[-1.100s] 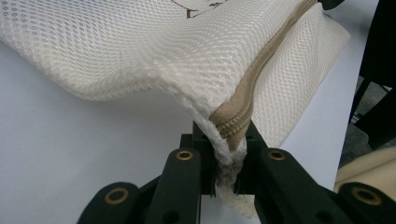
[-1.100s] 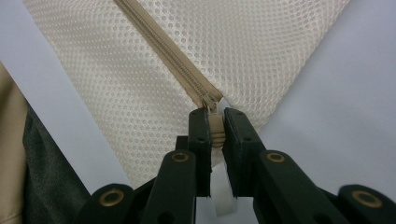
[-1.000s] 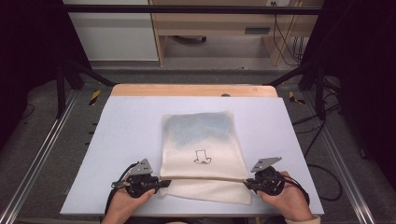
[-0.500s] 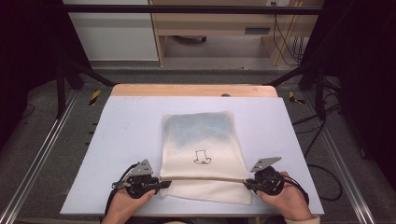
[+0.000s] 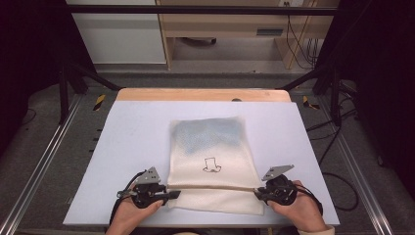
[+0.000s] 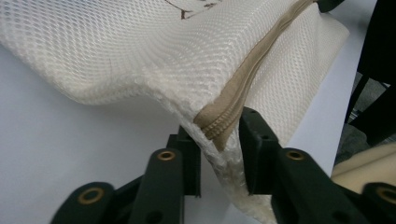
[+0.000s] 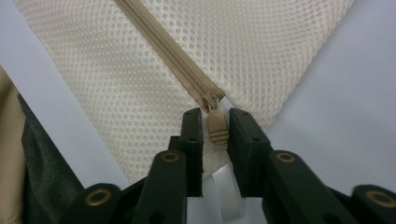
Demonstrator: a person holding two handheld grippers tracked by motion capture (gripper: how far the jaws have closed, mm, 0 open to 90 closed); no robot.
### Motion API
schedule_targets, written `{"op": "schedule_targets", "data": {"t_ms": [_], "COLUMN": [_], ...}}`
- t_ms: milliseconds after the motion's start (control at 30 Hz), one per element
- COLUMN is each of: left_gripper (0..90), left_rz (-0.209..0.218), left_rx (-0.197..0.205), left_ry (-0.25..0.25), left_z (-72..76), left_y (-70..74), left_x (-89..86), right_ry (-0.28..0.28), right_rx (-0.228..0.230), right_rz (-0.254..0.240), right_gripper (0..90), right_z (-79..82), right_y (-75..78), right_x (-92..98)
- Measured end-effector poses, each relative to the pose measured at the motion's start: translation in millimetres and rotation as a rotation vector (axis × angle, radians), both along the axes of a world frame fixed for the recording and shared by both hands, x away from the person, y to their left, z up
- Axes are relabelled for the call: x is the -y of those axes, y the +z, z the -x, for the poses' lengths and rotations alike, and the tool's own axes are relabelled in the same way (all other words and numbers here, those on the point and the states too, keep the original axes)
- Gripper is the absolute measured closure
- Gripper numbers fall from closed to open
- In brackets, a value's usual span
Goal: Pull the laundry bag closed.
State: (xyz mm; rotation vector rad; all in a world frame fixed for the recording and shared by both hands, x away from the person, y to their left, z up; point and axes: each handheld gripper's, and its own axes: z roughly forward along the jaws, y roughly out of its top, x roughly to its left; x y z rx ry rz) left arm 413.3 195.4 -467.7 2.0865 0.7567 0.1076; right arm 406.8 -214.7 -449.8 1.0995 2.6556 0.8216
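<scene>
A cream mesh bag (image 5: 210,147) lies flat on the pale table (image 5: 127,147), with a tan zipper (image 5: 215,187) running across its near end. My left gripper (image 5: 172,194) is at the zipper's left end. Its jaws have just been opening, and the bag's corner and zipper end (image 6: 212,128) sit loosely between them, my left gripper (image 6: 219,135) being open. My right gripper (image 5: 258,192) is at the zipper's right end. Its jaws have also just been opening, and the zipper pull (image 7: 217,129) stands free in the gap of my right gripper (image 7: 215,122).
A small hat drawing (image 5: 212,165) marks the bag's middle. The table's wooden far edge (image 5: 203,94) lies beyond the bag. Metal rails (image 5: 44,161) run along both sides, with cables (image 5: 337,181) on the floor at the right. A white strap (image 7: 224,196) lies under the right jaws.
</scene>
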Motion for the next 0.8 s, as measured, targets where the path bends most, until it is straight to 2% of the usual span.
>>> {"op": "schedule_targets", "data": {"t_ms": [100, 200, 300, 400, 500, 567, 633, 733, 800], "left_gripper": [54.9, 45.9, 40.1, 35.5, 31.3, 27.6, 24.4, 18.7, 16.1], "left_rz": [-0.008, -0.022, -0.04, -0.046, -0.072, -0.087, -0.1, -0.125, -0.146], "left_rx": [-0.002, -0.007, -0.004, -0.01, -0.007, -0.007, 0.01, 0.03, 0.033], "left_ry": [0.018, 0.028, 0.039, 0.047, 0.053, 0.062, 0.078, 0.113, 0.119], "left_z": [-0.1, 1.3, 2.5, 3.2, 3.8, 3.3, 3.1, 0.8, -1.6], "left_y": [1.6, 3.0, 7.1, 9.9, 13.9, 17.8, 21.7, 29.5, 34.2], "left_x": [-0.8, -1.4, -4.0, -7.5, -11.2, -14.8, -18.1, -22.6, -25.7], "right_ry": [-0.03, -0.031, -0.04, -0.069, -0.085, -0.098, -0.108, -0.129, -0.134], "right_rx": [0.004, 0.014, 0.058, 0.073, 0.092, 0.105, 0.097, 0.111, 0.125], "right_rz": [-0.011, -0.035, -0.045, -0.082, -0.094, -0.089, -0.086, -0.06, -0.05], "right_gripper": [59.1, 46.1, 35.0, 29.6, 22.0, 18.0, 12.8, 11.0, 10.0], "right_z": [-1.2, -2.1, -5.0, -8.0, -10.7, -12.1, -14.3, -17.3, -19.2], "right_y": [1.7, 3.9, 5.9, 9.9, 14.2, 17.1, 19.2, 22.4, 26.4], "right_x": [0.2, -1.6, -4.2, -6.4, -9.3, -12.5, -15.0, -19.2, -20.2]}}
